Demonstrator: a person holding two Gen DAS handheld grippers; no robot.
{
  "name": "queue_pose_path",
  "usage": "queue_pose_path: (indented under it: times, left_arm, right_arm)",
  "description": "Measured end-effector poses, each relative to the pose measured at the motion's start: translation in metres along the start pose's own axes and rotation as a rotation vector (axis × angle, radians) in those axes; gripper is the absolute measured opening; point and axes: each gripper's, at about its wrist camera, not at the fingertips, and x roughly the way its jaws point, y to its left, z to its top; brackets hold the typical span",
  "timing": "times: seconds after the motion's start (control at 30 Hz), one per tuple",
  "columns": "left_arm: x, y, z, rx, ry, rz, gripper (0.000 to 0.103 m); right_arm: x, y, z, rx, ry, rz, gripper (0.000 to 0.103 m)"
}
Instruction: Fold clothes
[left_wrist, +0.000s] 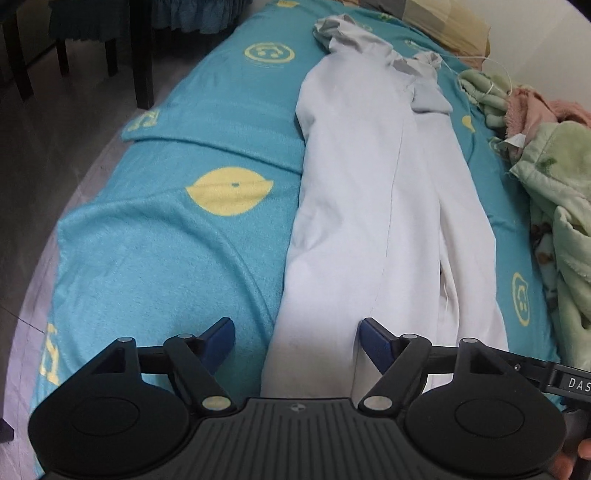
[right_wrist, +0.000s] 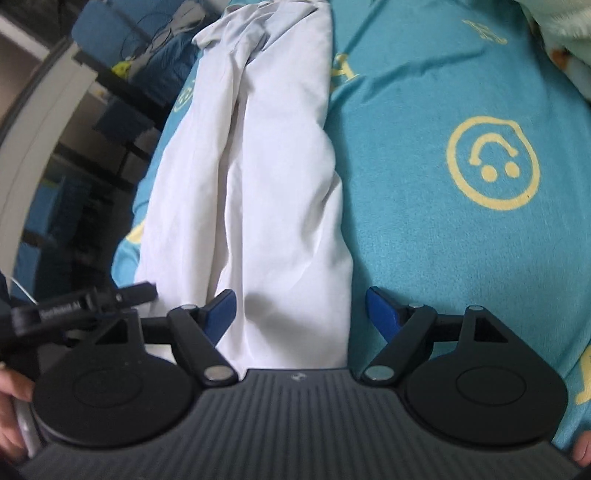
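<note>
Claws agape over white garment edge

You see a teal blanket with yellow smiley prints under everything | dark chair legs on grey floor at far left | beige pillow at the far end

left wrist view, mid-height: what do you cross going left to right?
Grey floor → teal blanket with its yellow lemon print → white garment laid lengthwise → a narrow strip of teal blanket → pile of green clothes at the right edge.
</note>
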Motion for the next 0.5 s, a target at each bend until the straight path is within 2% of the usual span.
queue_pose_path:
  times: [0.17,0.27,0.3,0.37,0.4,0.43,0.47,0.5]
  left_arm:
    - [0.006,-0.009,-0.012,0.043,0.053,-0.037,0.077]
    - [0.007,-0.025,-0.022,0.142,0.105,-0.068,0.078]
    - [0.006,-0.027,-0.025,0.156,0.125,-0.089,0.075]
    - [0.005,-0.029,-0.029,0.164,0.154,-0.119,0.067]
    - [0.004,-0.03,-0.031,0.172,0.169,-0.133,0.058]
    - [0.002,-0.032,-0.034,0.191,0.185,-0.147,0.048]
    - [0.001,-0.035,-0.036,0.206,0.199,-0.161,0.042]
    - [-0.001,-0.037,-0.038,0.215,0.208,-0.173,0.03]
  right_arm:
    - [0.002,0.01,-0.01,-0.009,0.066,0.044,0.079]
    - [0.005,0.025,-0.022,-0.069,0.099,0.028,0.079]
    - [0.006,0.031,-0.026,-0.093,0.109,0.013,0.075]
    - [0.006,0.042,-0.035,-0.152,0.126,-0.029,0.068]
    - [0.007,0.048,-0.039,-0.184,0.135,-0.05,0.064]
    - [0.007,0.053,-0.044,-0.215,0.142,-0.074,0.056]
    - [0.008,0.059,-0.048,-0.245,0.146,-0.101,0.049]
    - [0.008,0.064,-0.052,-0.271,0.147,-0.121,0.031]
